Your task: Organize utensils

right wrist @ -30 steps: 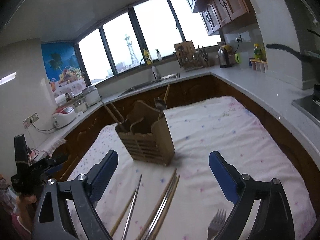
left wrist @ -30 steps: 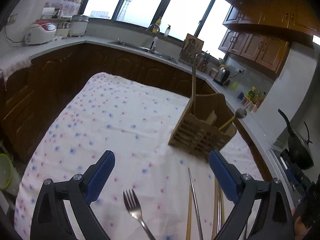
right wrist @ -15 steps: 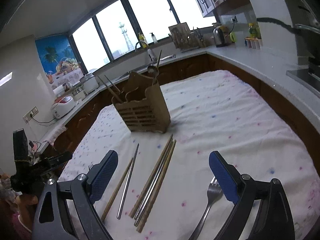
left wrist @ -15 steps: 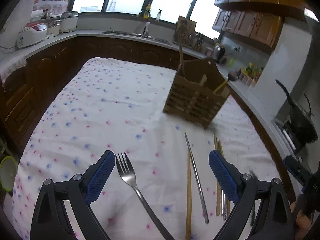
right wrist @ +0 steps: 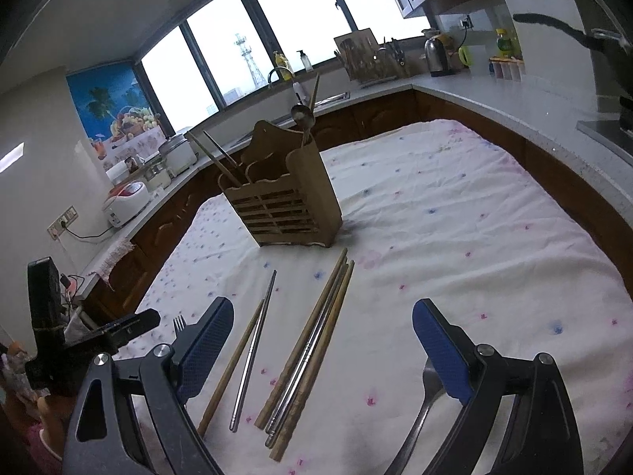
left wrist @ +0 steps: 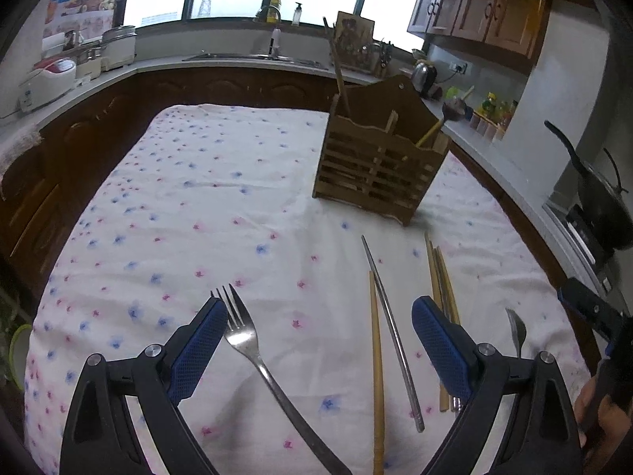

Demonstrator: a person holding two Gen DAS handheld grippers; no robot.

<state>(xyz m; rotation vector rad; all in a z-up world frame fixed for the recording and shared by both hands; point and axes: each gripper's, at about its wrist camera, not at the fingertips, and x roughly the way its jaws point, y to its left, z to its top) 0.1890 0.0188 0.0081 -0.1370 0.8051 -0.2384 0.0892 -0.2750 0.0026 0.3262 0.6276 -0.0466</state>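
A wooden slatted utensil holder [left wrist: 376, 174] stands on the flowered tablecloth, with chopsticks and a ladle [left wrist: 451, 109] in it; it also shows in the right wrist view [right wrist: 285, 206]. My left gripper [left wrist: 318, 340] is open low over a metal fork [left wrist: 253, 348], with a wooden chopstick [left wrist: 376, 356] and a metal chopstick [left wrist: 391, 328] between its fingers. My right gripper [right wrist: 322, 342] is open over a bundle of chopsticks [right wrist: 312, 352]; a second fork [right wrist: 425, 399] lies by its right finger. A wooden and a metal chopstick [right wrist: 253, 348] lie left of the bundle.
The tablecloth [left wrist: 205, 206] covers a table ringed by dark cabinets and a grey counter [right wrist: 514, 99]. A rice cooker [right wrist: 126, 202], sink, kettle and knife block stand on the counter. A black wok [left wrist: 601, 206] sits on the stove at right.
Both grippers have dropped lower and tilted down toward the table. The forks and chopsticks now lie further up between the fingers. Nothing has been picked up.
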